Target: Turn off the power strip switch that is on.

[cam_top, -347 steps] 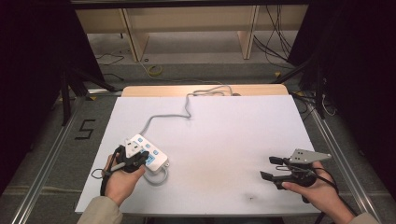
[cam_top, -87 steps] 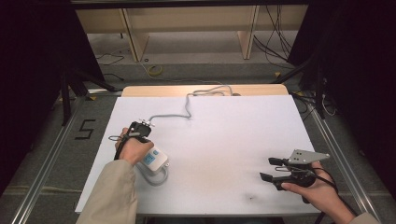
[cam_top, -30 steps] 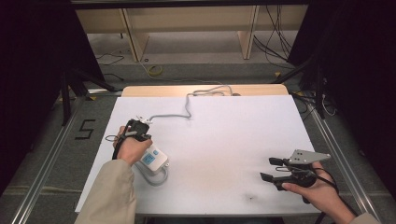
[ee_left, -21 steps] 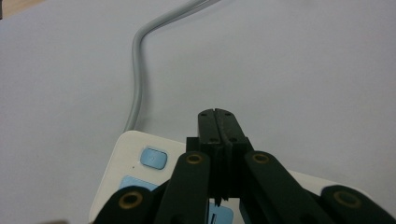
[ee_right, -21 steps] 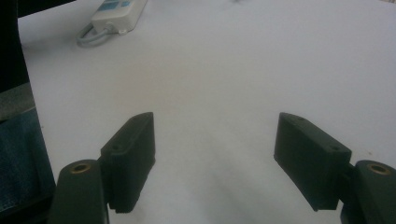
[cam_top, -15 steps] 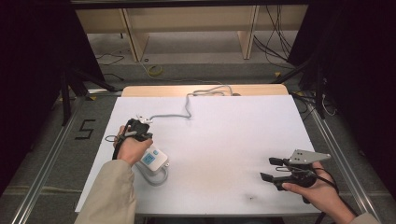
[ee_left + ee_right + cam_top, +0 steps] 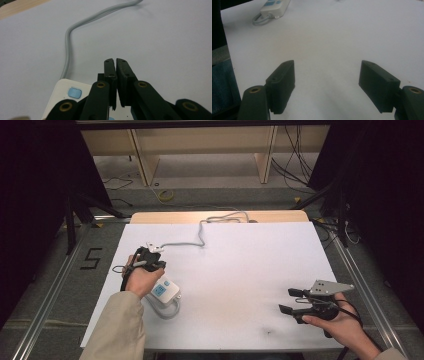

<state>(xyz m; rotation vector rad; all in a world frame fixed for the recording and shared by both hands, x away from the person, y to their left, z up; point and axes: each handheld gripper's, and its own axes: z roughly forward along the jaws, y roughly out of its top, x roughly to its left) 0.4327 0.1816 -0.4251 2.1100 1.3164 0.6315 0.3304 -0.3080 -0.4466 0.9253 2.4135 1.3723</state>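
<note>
Moved up from the near table edge onto the power strip, left gripper pinched together, empty, poised above its blue switch; right gripper gaping, idle, well apart.

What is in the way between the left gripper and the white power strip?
Nothing visible. The left gripper, jaws shut with nothing between them, hovers right over the white power strip, whose grey cord runs away across the table.
</note>
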